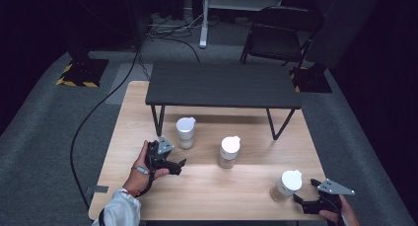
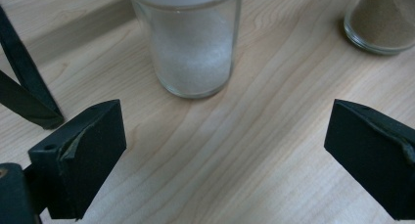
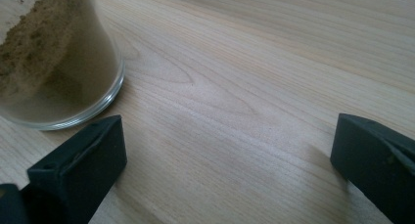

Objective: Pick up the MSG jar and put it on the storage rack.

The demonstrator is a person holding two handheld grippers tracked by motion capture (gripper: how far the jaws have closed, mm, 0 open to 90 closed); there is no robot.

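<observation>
My left gripper [image 2: 222, 150] has its jaws spread wide and empty, low over the wooden surface [image 1: 207, 186], aimed at the jar of white grains [image 2: 188, 43] that stands upright just ahead, near the leg of the small black table [image 1: 222, 85]. To take it well, I judge I should slide forward until the glass sits squarely between the jaws, below the white lid, then close gently so it does not tip. My right gripper [image 3: 225, 170] is likewise spread and empty at the near right corner, with the jar of brown powder [image 3: 54, 62] just off its left jaw; it needs shifting left to centre on it. A middle jar [image 1: 229, 152] stands apart between them.
</observation>
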